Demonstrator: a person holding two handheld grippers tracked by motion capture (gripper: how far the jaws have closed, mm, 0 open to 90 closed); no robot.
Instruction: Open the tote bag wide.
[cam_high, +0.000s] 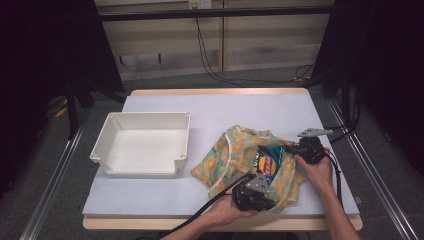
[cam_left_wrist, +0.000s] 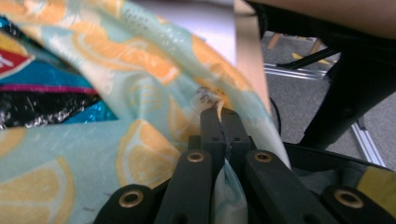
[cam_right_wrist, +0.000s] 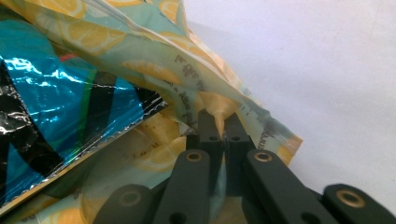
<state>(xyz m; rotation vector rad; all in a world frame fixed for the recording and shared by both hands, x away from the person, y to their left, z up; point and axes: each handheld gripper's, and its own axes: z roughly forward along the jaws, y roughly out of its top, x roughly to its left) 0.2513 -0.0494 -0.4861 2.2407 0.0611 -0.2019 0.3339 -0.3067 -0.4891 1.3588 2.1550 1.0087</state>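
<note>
Thin lemon-print bag (cam_high: 235, 155) lies right of the white bin (cam_high: 142, 142), snack packet (cam_high: 269, 162) in its mouth. My left gripper (cam_left_wrist: 219, 112) and right gripper (cam_right_wrist: 219, 116) each pinch its rim closed. Risk, in my judgement: shallow bites slip and the packet slides out.

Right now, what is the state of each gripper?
Left gripper: closed on the lemon bag.
Right gripper: closed on the lemon bag too.
</note>
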